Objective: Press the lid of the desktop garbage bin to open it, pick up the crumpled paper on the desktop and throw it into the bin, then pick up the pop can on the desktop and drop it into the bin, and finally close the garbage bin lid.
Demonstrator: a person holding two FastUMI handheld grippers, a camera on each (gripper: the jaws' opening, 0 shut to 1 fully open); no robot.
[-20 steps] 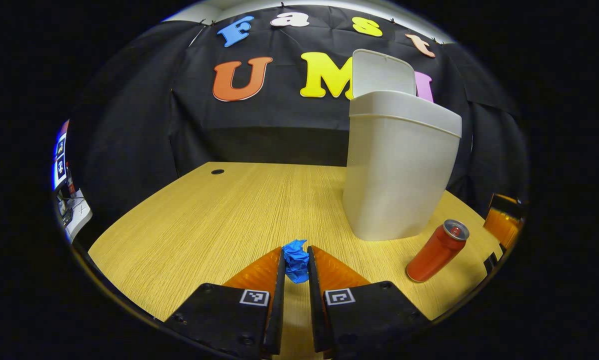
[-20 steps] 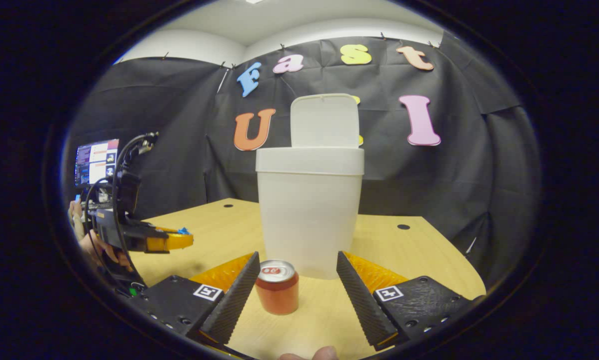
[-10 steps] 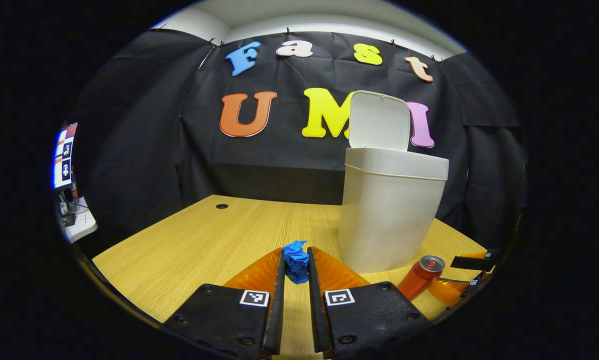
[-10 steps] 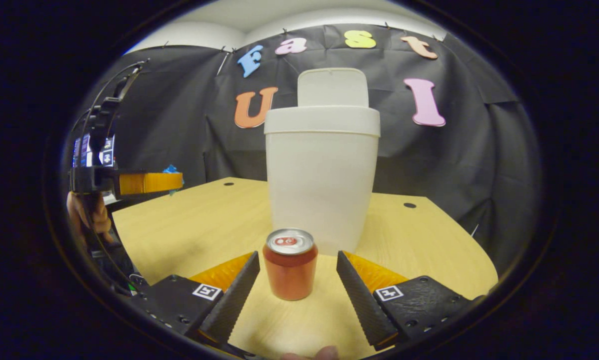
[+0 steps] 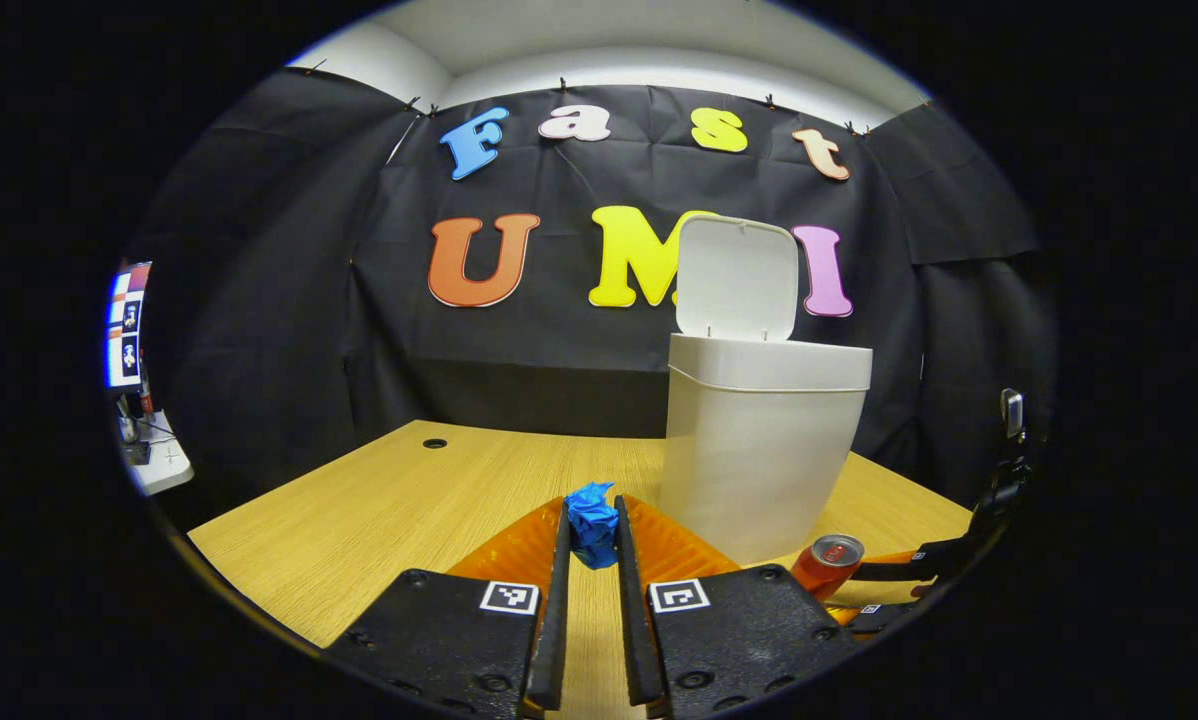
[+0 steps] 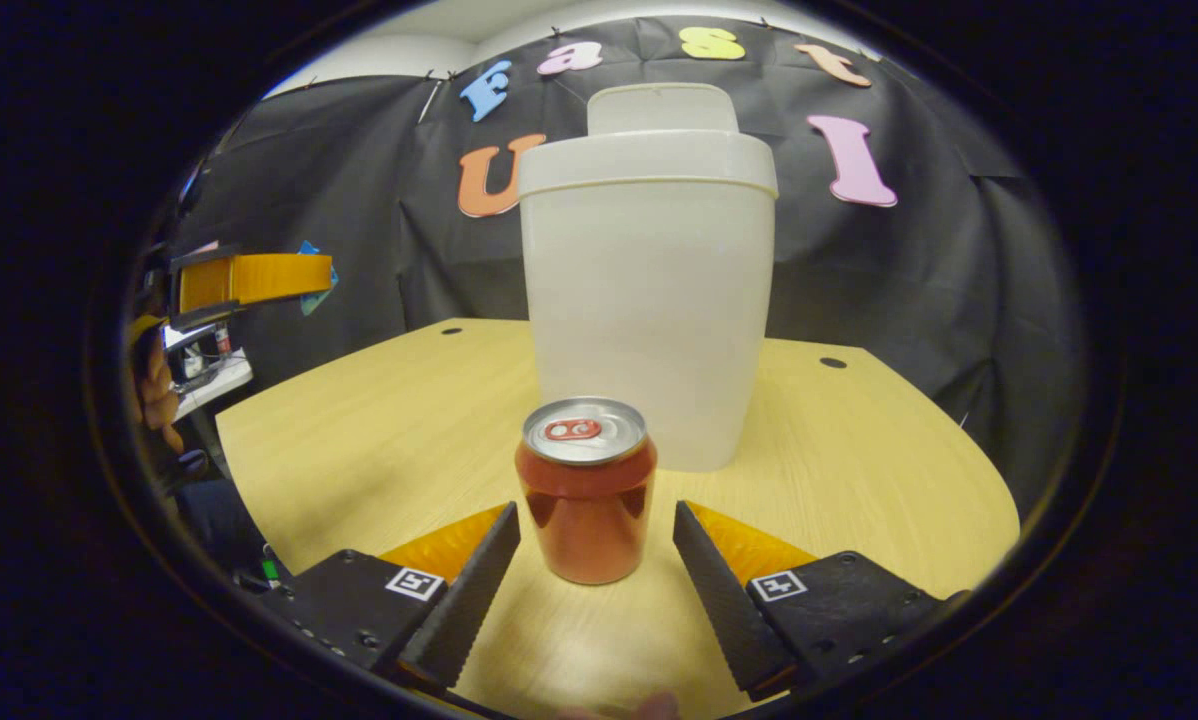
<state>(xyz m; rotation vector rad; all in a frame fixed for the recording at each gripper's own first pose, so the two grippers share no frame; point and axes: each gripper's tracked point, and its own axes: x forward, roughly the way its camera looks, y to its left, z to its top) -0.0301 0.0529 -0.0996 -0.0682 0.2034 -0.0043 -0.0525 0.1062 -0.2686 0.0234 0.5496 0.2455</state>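
Observation:
In the left gripper view my left gripper is shut on the blue crumpled paper, held up above the desk. The white garbage bin stands ahead to the right with its lid raised upright. The red pop can stands at the bin's foot, with my right gripper's fingers beside it. In the right gripper view the pop can stands upright just ahead of my open right gripper, in line with the gap between the fingers. Behind it rises the bin. At far left my left gripper is held high with the paper.
The wooden desk has cable holes at its back left and back right. A hand holds the left gripper at the left edge. A screen and white items stand off the desk's left side.
My left gripper has risen and drawn back with the paper, so the bin looks smaller and farther. My right gripper has moved forward and lower toward the can, which now looks larger.

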